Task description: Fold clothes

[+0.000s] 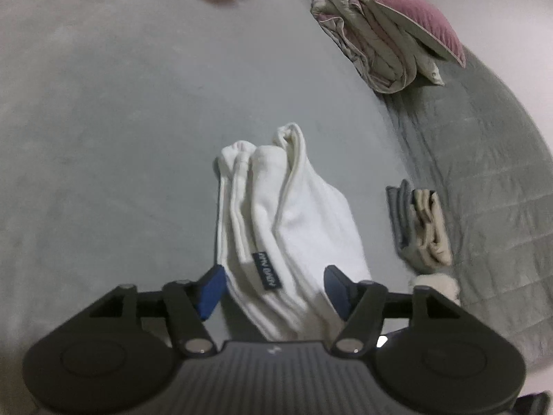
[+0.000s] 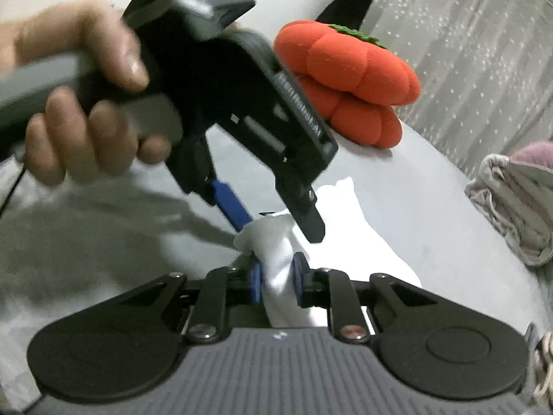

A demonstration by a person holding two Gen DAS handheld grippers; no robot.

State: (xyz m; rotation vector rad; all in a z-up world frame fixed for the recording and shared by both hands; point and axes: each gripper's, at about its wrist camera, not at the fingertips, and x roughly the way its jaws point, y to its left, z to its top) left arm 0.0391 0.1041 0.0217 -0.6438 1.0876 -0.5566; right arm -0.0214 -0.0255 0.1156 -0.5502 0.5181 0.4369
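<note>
A white garment (image 1: 293, 207) lies bunched in long folds on the grey bed sheet (image 1: 121, 138), with a small dark label on it. My left gripper (image 1: 274, 288) stands open around its near end, and the blue pads sit at either side without pressing it. In the right wrist view my right gripper (image 2: 276, 278) is shut on a gathered part of the white garment (image 2: 345, 221). Just beyond it a person's hand (image 2: 79, 131) holds the left gripper (image 2: 276, 223), whose fingers are spread above the cloth.
An orange pumpkin-shaped cushion (image 2: 349, 79) sits at the far side of the bed. A folded grey and pink quilt (image 1: 383, 38) lies at the back right. Small folded grey and beige clothes (image 1: 421, 228) rest beside a grey quilted blanket (image 1: 484, 173).
</note>
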